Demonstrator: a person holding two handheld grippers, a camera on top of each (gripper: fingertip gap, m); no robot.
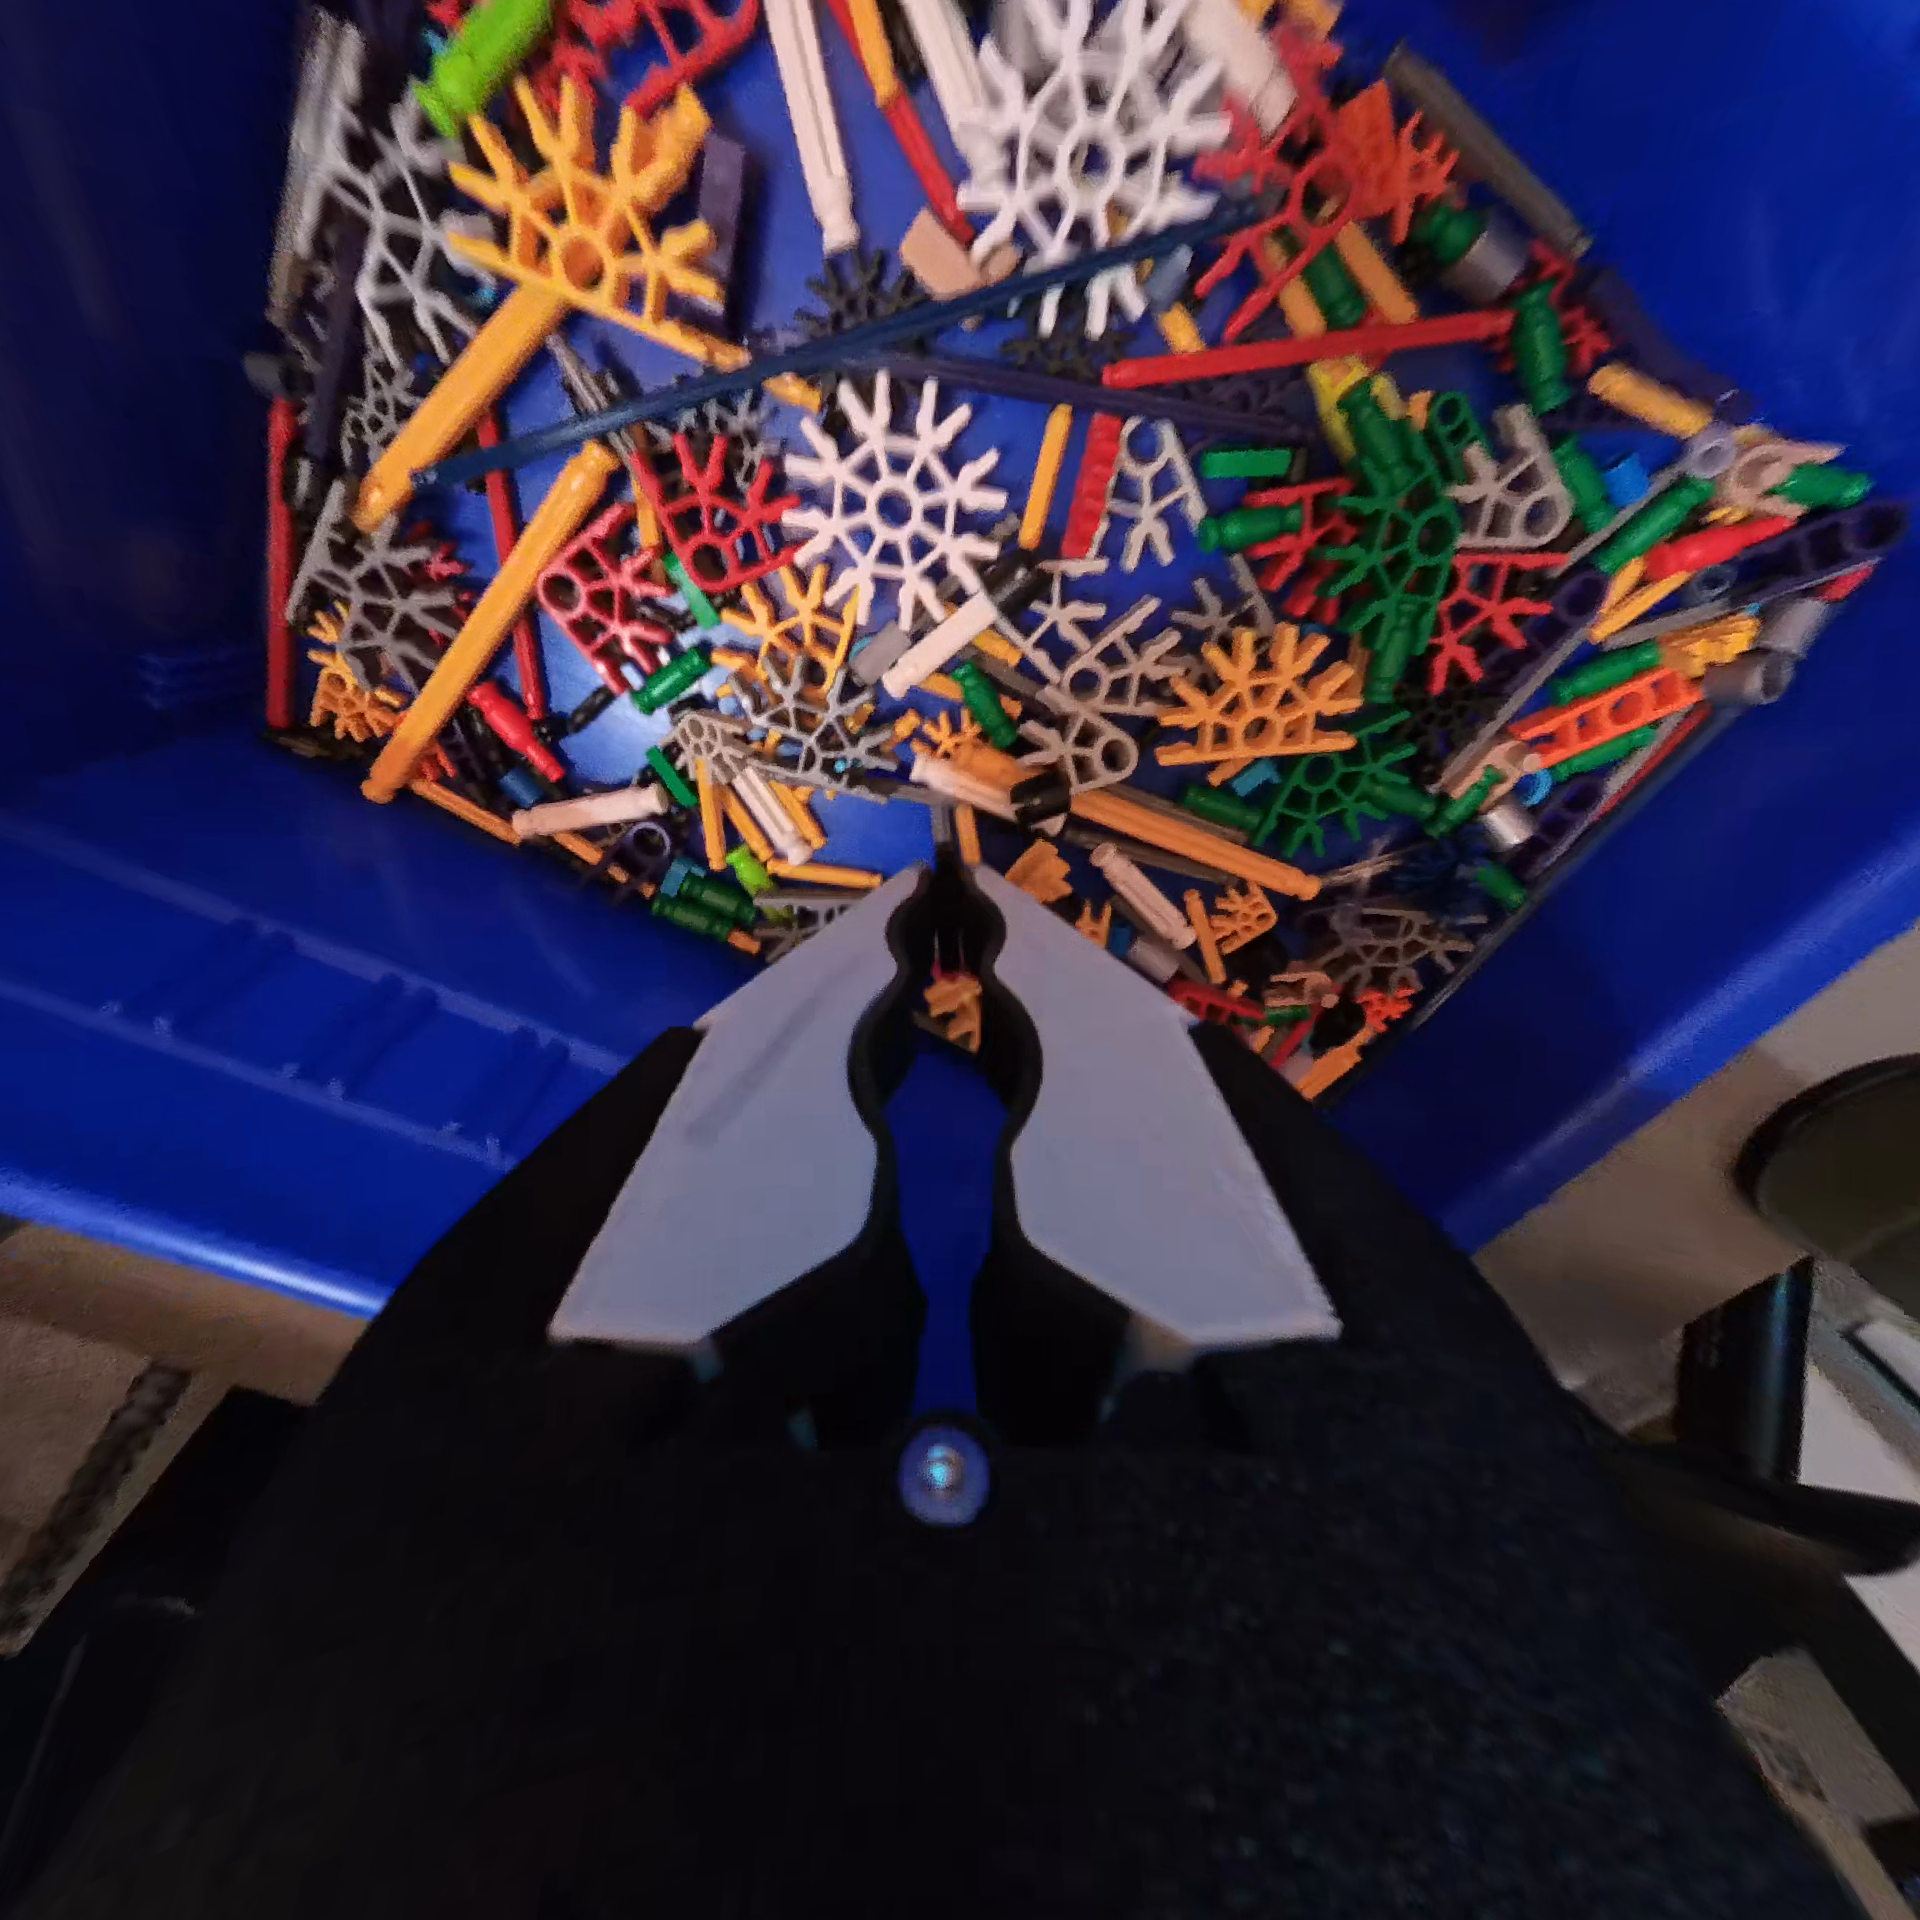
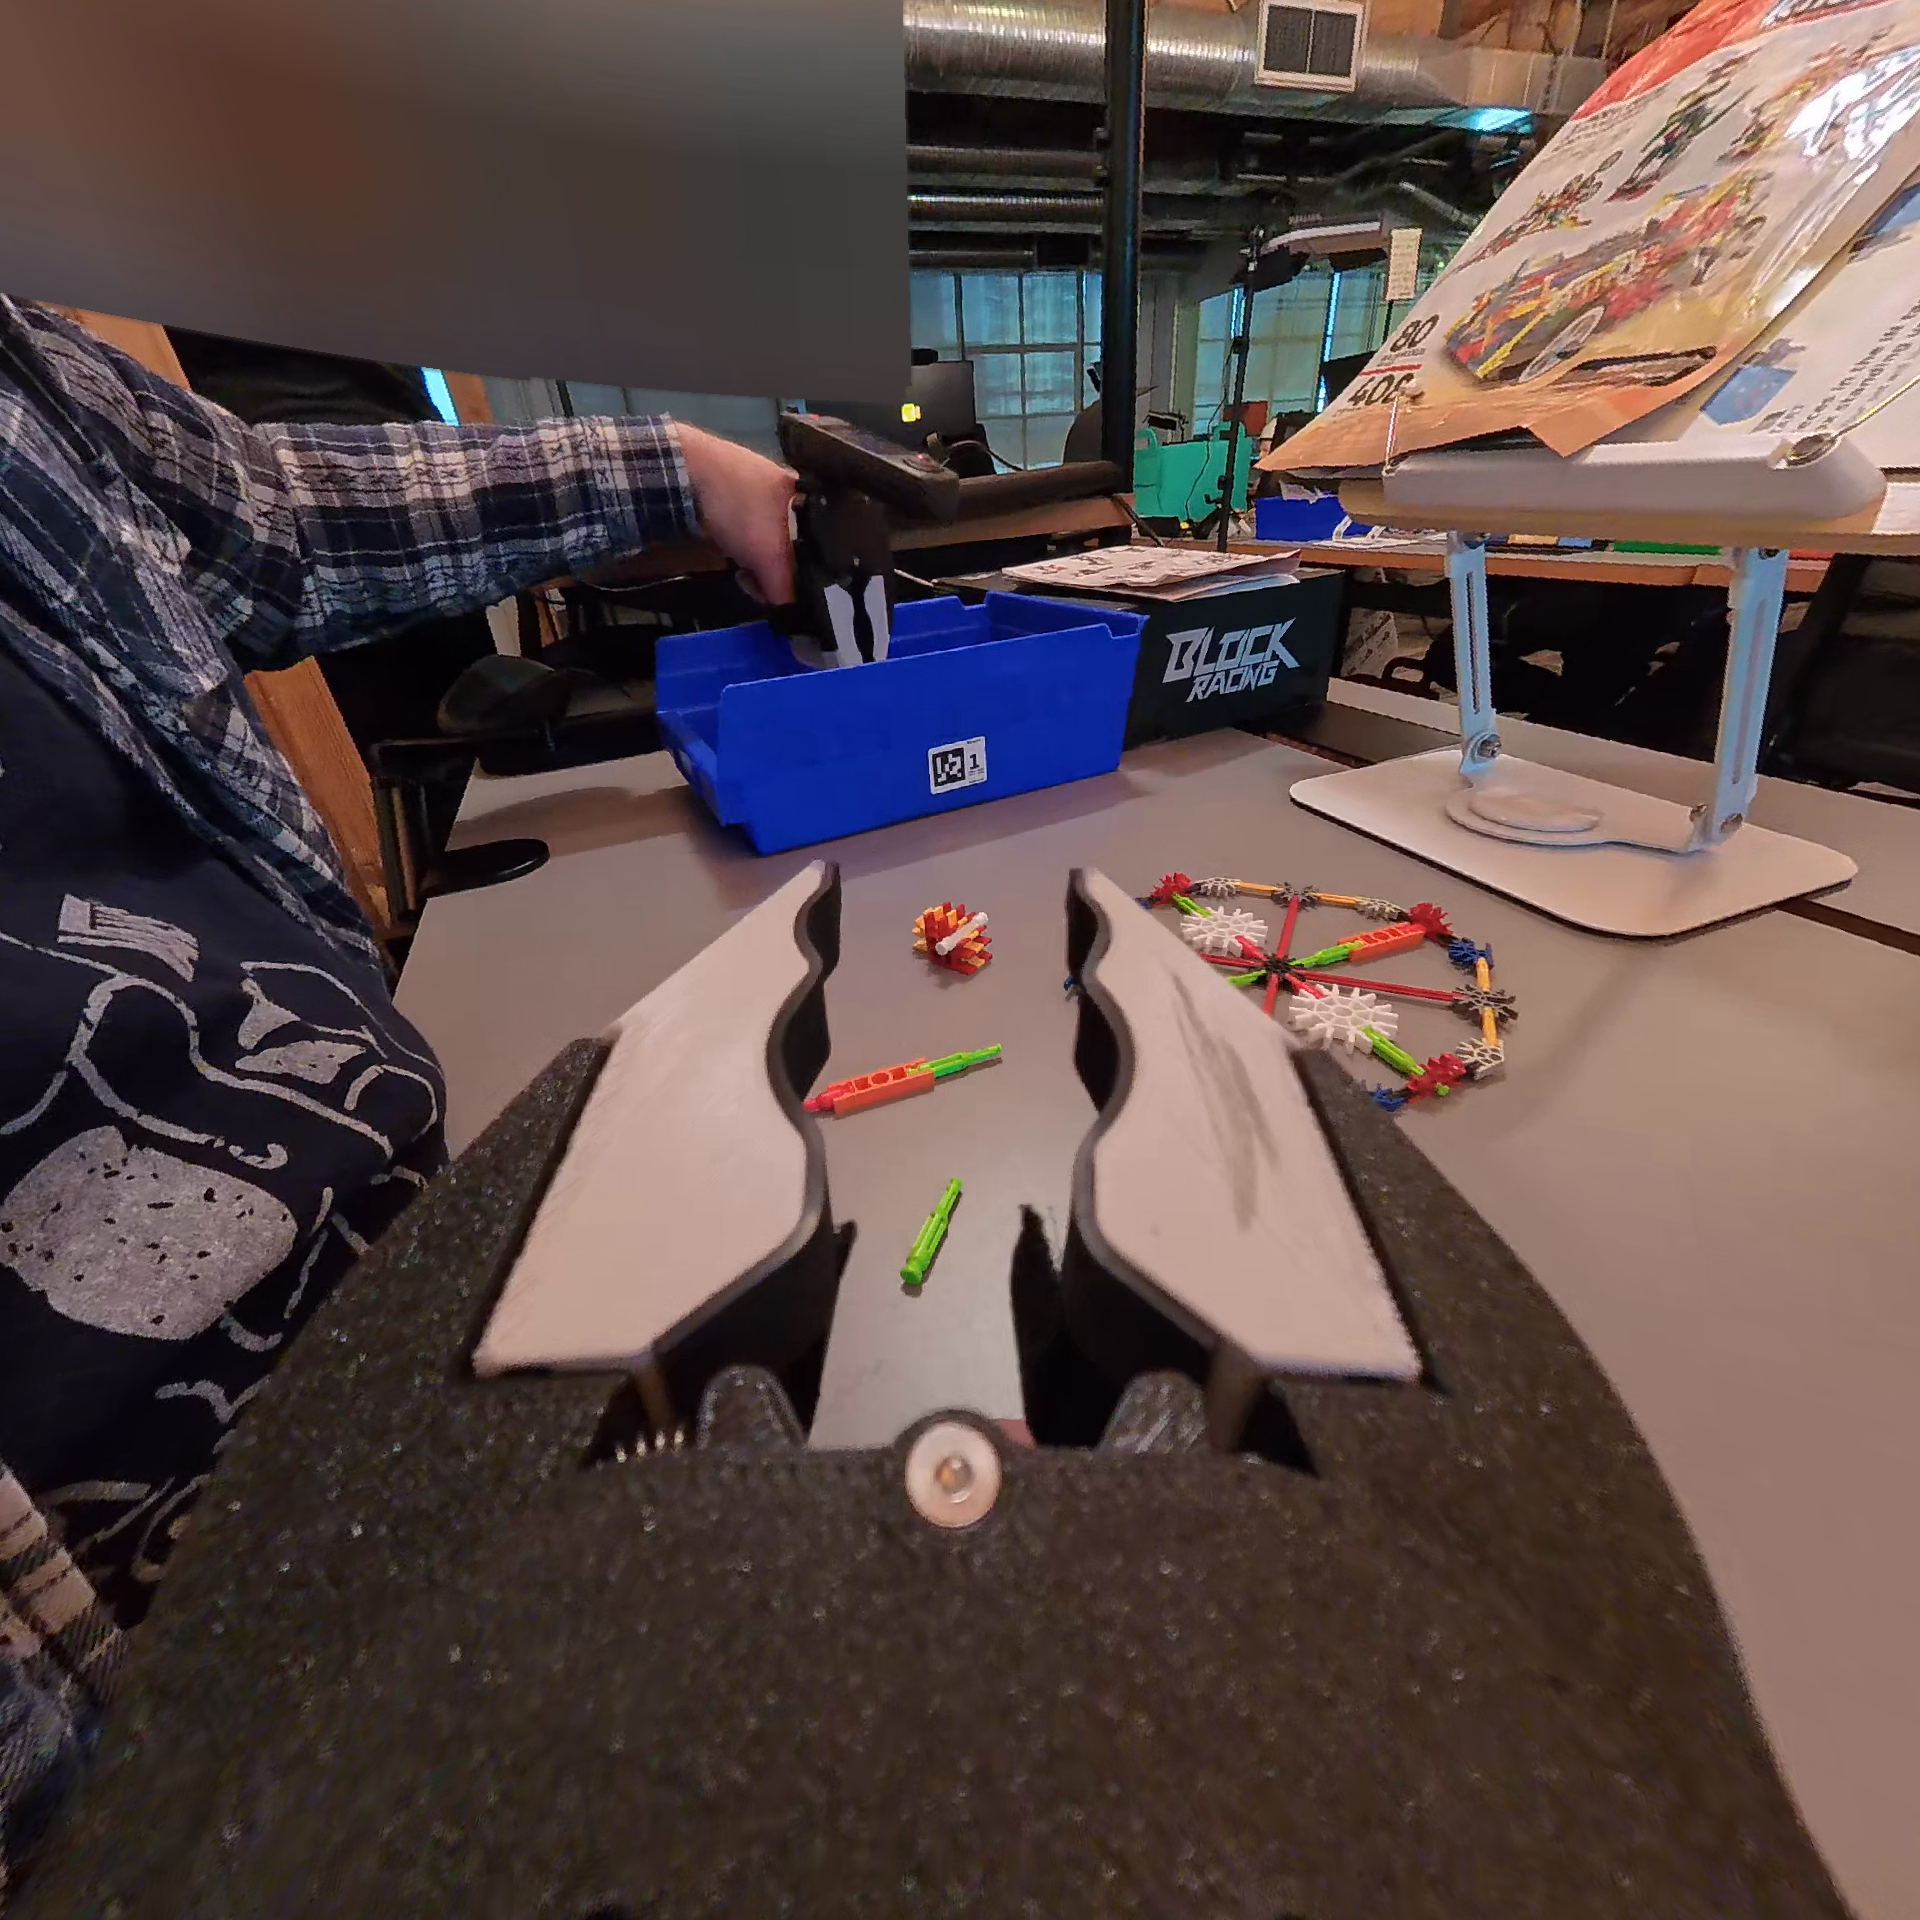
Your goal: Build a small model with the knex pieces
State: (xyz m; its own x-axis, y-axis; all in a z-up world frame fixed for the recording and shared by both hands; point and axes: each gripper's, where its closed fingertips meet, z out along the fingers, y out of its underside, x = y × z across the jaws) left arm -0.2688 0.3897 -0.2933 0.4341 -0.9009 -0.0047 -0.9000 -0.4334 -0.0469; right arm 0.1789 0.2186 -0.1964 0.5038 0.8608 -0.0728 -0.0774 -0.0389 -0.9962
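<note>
In the left wrist view my left gripper [image 1: 945, 871] reaches down into a blue bin [image 1: 260, 987] full of several loose construction rods and snowflake connectors. Its tips are shut on a thin dark grey rod [image 1: 940, 826] that sticks out ahead of them over the pile. The right wrist view shows this gripper [image 2: 847, 623] dipped into the bin [image 2: 904, 727]. My right gripper [image 2: 951, 883] is open and empty above the grey table [image 2: 1558, 1247]. Below its fingers lie a red-and-yellow connector cluster [image 2: 951, 940], an orange-and-green rod piece [image 2: 894, 1086] and a lime green rod [image 2: 932, 1233].
A flat built wheel of rods and connectors [image 2: 1340, 987] lies just right of my right gripper. A white stand [image 2: 1558, 831] holding a picture booklet [image 2: 1662, 208] is at the far right. A black box [image 2: 1226, 665] stands behind the bin. A person's plaid sleeve [image 2: 416, 509] is at the left. The tips of one gripper are about 50 cm away from the tips of the other. My right gripper's tips are some 15 cm from the orange-and-green rod piece [image 2: 894, 1086].
</note>
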